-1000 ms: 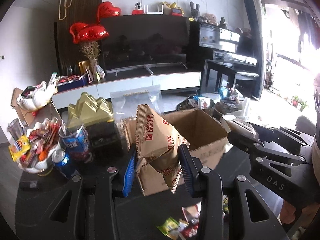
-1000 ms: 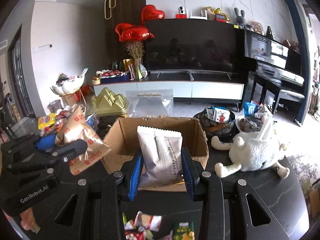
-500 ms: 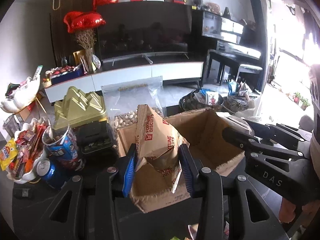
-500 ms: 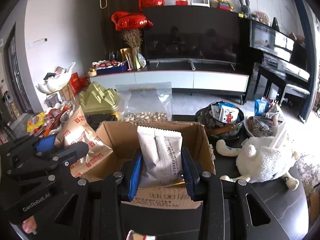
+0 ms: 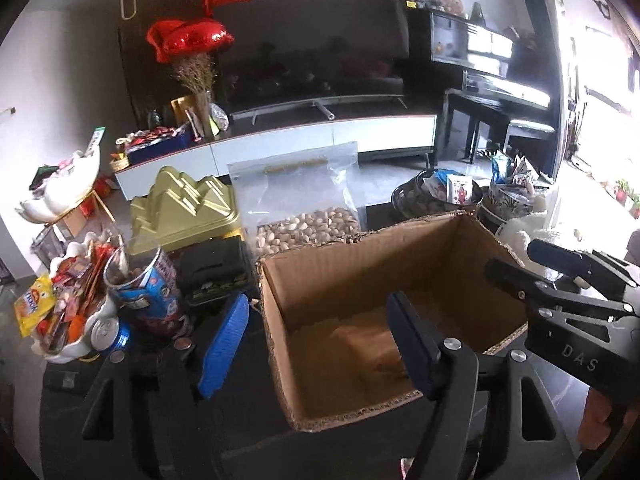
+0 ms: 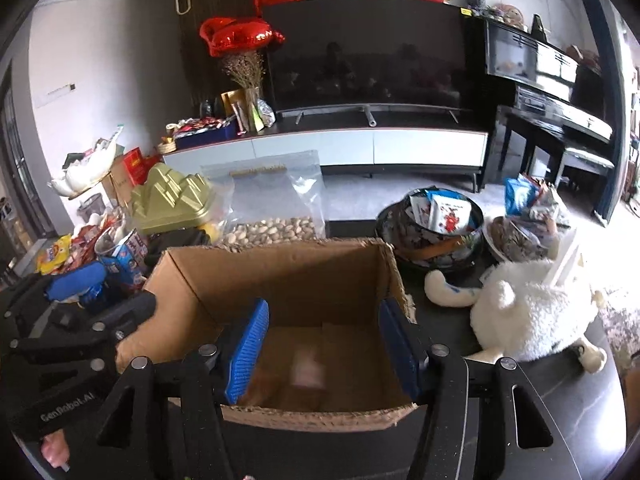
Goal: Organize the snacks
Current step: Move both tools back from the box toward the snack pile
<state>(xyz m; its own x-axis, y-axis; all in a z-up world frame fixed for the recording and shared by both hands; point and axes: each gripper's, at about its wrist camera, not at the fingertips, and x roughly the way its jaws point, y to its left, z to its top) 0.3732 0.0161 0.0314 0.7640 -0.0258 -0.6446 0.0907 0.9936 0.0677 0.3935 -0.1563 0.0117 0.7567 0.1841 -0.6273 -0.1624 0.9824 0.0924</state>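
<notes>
Brown cardboard fills the middle of both views: an open cardboard box (image 5: pixel 384 276) stands on the dark table (image 5: pixel 240 432), and I hold both my tools over it. My left gripper (image 5: pixel 316 344) has its blue pads (image 5: pixel 224 344) wide apart and they are opening now; nothing is between them. One pad hangs outside the left wall of the box, the other one over its inside. On the box floor, in the left wrist view, a tan snack packet (image 5: pixel 368 344) lies flat, a little blurred, so I cannot read any print on it.

My right gripper (image 6: pixel 320 344) is also spreading its fingers, and they pinch nothing. Between and below them, inside the box, I see a pale packet (image 6: pixel 308 368), very blurred; if it already lies on the floor of the box I cannot tell.

Behind the box stands a clear bag of pistachios (image 6: pixel 272 216), with a gold lid (image 5: pixel 184 208) beside it. Left of the box are a blue cup (image 5: pixel 144 292) and a white bowl of sweets (image 5: pixel 68 316). To the right sit a dark bowl with packets (image 6: pixel 436 224) and a white plush toy (image 6: pixel 532 312), just beside the box corner.
</notes>
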